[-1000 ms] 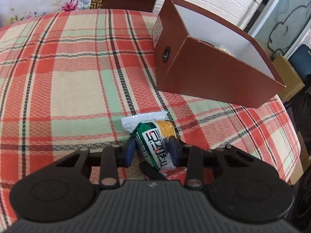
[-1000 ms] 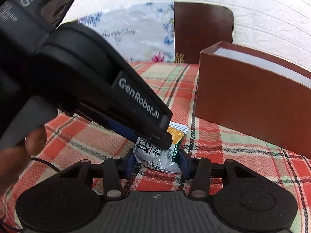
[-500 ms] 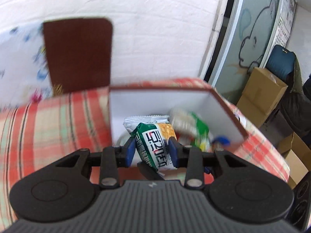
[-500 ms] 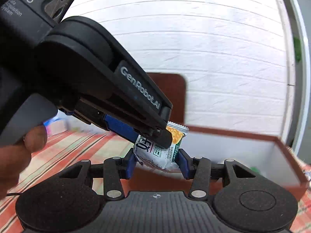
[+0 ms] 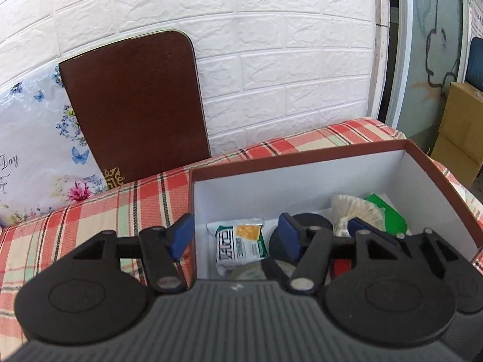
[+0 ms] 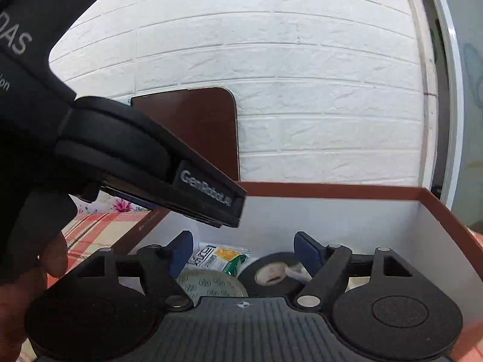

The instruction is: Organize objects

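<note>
Snack packet lies flat inside the brown box, near its left white wall: white wrapper, green edge, orange-yellow panel, bold black lettering. Beside it sits a black tape roll. Left gripper and right gripper hover above with jaws wide, holding nothing. Box rests on a plaid cloth.
</note>
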A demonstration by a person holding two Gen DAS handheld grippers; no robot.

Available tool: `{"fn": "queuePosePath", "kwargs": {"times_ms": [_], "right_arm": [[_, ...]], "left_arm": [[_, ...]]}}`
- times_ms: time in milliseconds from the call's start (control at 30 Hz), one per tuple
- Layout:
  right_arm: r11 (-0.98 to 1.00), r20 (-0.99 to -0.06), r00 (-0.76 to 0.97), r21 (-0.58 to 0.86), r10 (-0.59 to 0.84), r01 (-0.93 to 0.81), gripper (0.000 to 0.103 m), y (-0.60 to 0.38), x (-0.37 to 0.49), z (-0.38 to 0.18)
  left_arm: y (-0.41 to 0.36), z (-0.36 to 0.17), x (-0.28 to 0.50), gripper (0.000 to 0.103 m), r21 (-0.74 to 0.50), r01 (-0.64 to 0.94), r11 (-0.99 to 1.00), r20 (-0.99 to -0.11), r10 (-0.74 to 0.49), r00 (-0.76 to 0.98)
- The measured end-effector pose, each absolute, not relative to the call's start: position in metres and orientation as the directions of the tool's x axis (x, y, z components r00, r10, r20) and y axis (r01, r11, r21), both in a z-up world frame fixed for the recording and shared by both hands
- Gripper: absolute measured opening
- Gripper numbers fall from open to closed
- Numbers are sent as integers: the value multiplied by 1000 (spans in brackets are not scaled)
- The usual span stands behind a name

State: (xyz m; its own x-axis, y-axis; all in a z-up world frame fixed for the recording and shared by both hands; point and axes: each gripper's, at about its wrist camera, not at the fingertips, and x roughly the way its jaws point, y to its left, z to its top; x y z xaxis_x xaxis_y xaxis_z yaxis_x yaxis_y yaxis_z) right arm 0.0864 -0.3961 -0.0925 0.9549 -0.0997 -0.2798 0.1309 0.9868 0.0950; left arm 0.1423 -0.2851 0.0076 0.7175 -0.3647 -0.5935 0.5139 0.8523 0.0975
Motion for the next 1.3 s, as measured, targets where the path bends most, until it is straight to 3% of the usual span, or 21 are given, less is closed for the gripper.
{"fn": "queuePosePath", "kwargs": {"times_ms": [100, 267, 367, 500, 567, 667, 833, 1300], "right_arm": [[979, -277, 952, 112, -131, 168, 75, -401, 68, -96], [961, -268, 943, 137, -199, 242, 78, -410, 24, -98], [945, -277, 935, 176, -221, 275, 79, -414, -6, -96], [929, -283, 938, 248, -202, 275, 85, -425, -31, -97], [926, -279, 942, 270, -188, 265, 92, -414, -48, -90], [926, -276, 948, 291, -161, 242, 97, -402, -76, -79], [931, -277, 953, 303, -119, 204, 98, -385, -93, -75], [934, -257, 962, 315, -89, 171, 100, -360, -118, -63]], "left_arm": [[-281, 11, 130, 65, 97, 508, 856, -594, -359, 719], [-266, 22, 97, 80, 136, 495, 858, -556, -348, 755], [-251, 28, 77, 84, 140, 494, 858, -541, -352, 764], [-225, 31, 52, 86, 121, 484, 867, -536, -353, 767], [-211, 30, 41, 94, 109, 474, 874, -536, -350, 768], [-191, 27, 26, 97, 89, 457, 885, -535, -344, 771], [-169, 21, 12, 103, 90, 433, 897, -544, -320, 776], [-140, 16, -9, 103, 106, 381, 919, -542, -267, 797]]}}
